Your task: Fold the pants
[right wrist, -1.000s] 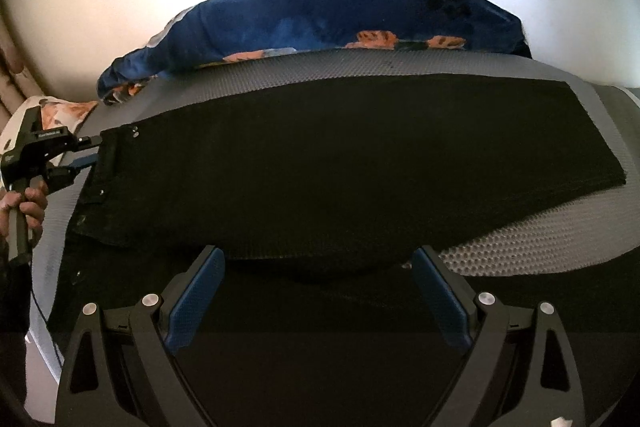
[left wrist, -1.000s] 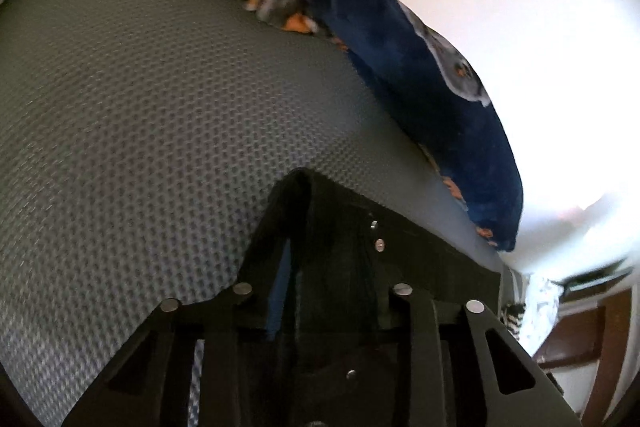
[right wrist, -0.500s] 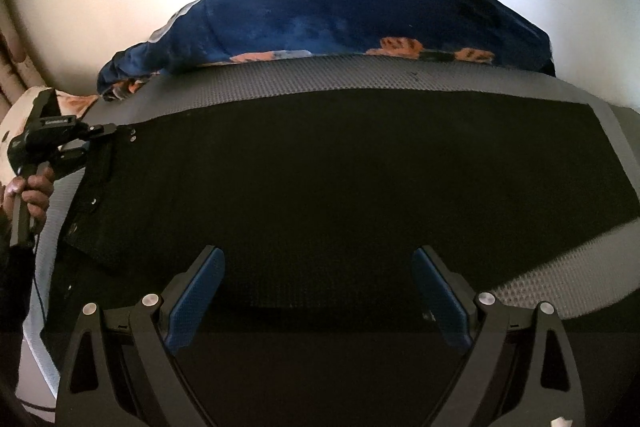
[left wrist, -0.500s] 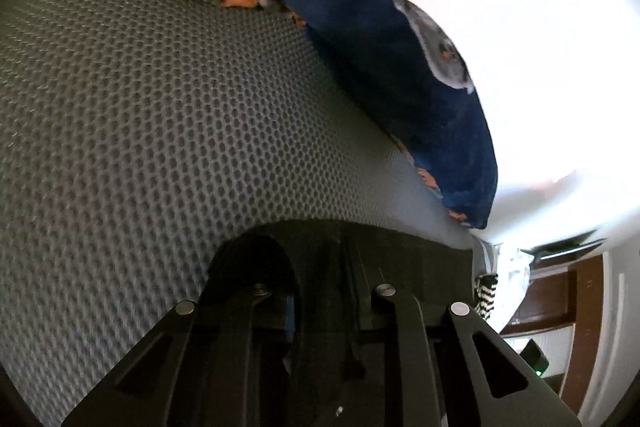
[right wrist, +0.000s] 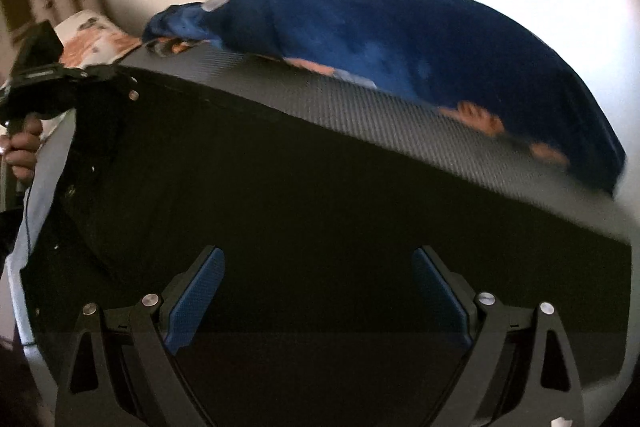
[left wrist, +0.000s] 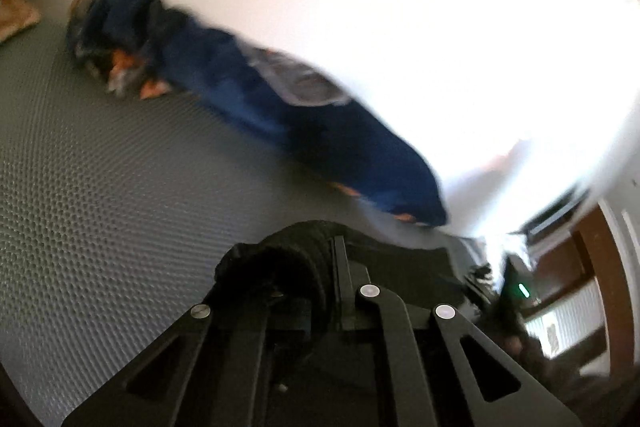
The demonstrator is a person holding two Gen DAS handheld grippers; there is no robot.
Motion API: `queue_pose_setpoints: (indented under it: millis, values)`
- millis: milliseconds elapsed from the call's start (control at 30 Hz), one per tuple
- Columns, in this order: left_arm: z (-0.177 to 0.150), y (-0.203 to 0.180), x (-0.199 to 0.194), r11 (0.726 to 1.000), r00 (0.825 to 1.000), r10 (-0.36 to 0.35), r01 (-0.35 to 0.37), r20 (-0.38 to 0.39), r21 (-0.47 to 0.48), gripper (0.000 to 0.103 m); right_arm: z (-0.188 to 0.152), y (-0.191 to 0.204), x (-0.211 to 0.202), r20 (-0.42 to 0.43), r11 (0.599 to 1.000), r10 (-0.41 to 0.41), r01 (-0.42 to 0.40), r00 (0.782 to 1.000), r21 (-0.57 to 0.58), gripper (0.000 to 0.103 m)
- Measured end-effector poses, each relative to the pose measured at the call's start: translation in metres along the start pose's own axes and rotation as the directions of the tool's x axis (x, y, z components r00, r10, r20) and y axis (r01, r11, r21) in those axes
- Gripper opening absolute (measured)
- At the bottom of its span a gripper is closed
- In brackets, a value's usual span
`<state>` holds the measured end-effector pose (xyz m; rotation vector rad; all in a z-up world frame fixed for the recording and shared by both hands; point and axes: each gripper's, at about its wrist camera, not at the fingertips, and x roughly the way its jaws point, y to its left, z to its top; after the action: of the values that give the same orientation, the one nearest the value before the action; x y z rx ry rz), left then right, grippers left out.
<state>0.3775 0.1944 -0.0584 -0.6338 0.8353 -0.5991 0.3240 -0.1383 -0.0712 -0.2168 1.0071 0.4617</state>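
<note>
Pinching the waistband corner, the left claw at upper left is clenched on the black pants, which lie spread over the grey bed. Right claw hangs released above them. I'd lift slowly so the fabric stays flat.

Both views show strong fisheye curvature with black vignetted corners. The white wall is overexposed, glaring at upper right. Motion blur smears the blue blanket. The black pants are underexposed, detail lost.
</note>
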Motion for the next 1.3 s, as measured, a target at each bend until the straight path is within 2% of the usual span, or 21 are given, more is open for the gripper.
queue_pose_setpoints:
  millis: [67, 133, 233, 300, 400, 500, 567, 633, 733, 800, 833, 867, 1000, 1100, 1300]
  values:
    - [-0.006, -0.014, -0.010, 0.999, 0.999, -0.034, 0.034, 0.005, 0.019, 0.007, 0.015, -0.013, 0.002, -0.001, 0.998, 0.043, -0.043, 0.999, -0.047, 0.093]
    - [-0.011, -0.021, -0.019, 0.998, 0.998, -0.059, 0.059, 0.006, 0.032, 0.007, 0.030, -0.023, 0.008, -0.018, 0.993, 0.053, -0.054, 0.998, -0.100, 0.093]
    - [-0.017, -0.034, -0.028, 0.994, 0.996, -0.086, 0.085, 0.010, 0.073, 0.007, 0.050, -0.034, 0.019, -0.075, 0.979, 0.061, -0.074, 0.995, -0.189, 0.093]
    - [-0.018, -0.028, -0.044, 0.992, 0.994, -0.105, 0.104, 0.006, 0.075, 0.007, 0.058, -0.038, 0.024, -0.110, 0.970, 0.072, -0.095, 0.991, -0.222, 0.093]
    - [-0.022, -0.032, -0.049, 0.992, 0.996, -0.092, 0.092, 0.001, 0.089, 0.007, 0.070, -0.042, 0.039, -0.218, 0.938, 0.140, -0.200, 0.966, -0.282, 0.089]
    - [-0.023, -0.034, -0.049, 0.991, 0.996, -0.086, 0.086, -0.010, 0.101, 0.007, 0.073, -0.044, 0.053, -0.308, 0.912, 0.152, -0.254, 0.939, -0.323, 0.080]
    - [-0.024, -0.034, -0.050, 0.991, 0.997, -0.075, 0.077, -0.016, 0.112, 0.007, 0.074, -0.046, 0.062, -0.353, 0.899, 0.130, -0.260, 0.927, -0.351, 0.064]
    - [-0.026, -0.032, -0.053, 0.991, 0.997, -0.072, 0.074, -0.024, 0.112, 0.007, 0.074, -0.048, 0.066, -0.366, 0.897, 0.123, -0.261, 0.922, -0.357, 0.053]
    - [-0.027, -0.034, -0.053, 0.990, 0.998, -0.058, 0.063, -0.038, 0.125, 0.007, 0.071, -0.054, 0.068, -0.367, 0.902, 0.118, -0.254, 0.923, -0.350, 0.045]
    - [-0.028, -0.035, -0.052, 0.990, 0.998, -0.055, 0.060, -0.044, 0.126, 0.007, 0.066, -0.053, 0.067, -0.365, 0.901, 0.088, -0.231, 0.927, -0.368, 0.033]
    - [-0.028, -0.036, -0.051, 0.990, 0.998, -0.051, 0.057, -0.047, 0.127, 0.007, 0.066, -0.053, 0.066, -0.363, 0.900, 0.085, -0.228, 0.928, -0.372, 0.017]
    - [-0.028, -0.037, -0.051, 0.989, 0.998, -0.041, 0.047, -0.047, 0.137, 0.007, 0.062, -0.051, 0.063, -0.353, 0.901, 0.068, -0.210, 0.933, -0.380, 0.011]
    - [-0.027, -0.030, -0.051, 0.991, 0.999, -0.016, 0.021, -0.045, 0.129, 0.007, 0.053, -0.044, 0.039, -0.278, 0.914, 0.032, -0.141, 0.960, -0.381, 0.009]
    - [-0.030, -0.025, -0.054, 0.993, 0.998, 0.009, -0.003, -0.058, 0.115, 0.007, 0.041, -0.037, 0.001, -0.189, 0.933, -0.004, -0.064, 0.982, -0.354, 0.008]
    - [-0.048, -0.036, -0.074, 0.987, 0.996, 0.043, -0.030, -0.084, 0.155, 0.008, 0.001, -0.006, -0.067, -0.094, 0.943, -0.083, 0.047, 0.992, -0.329, 0.008]
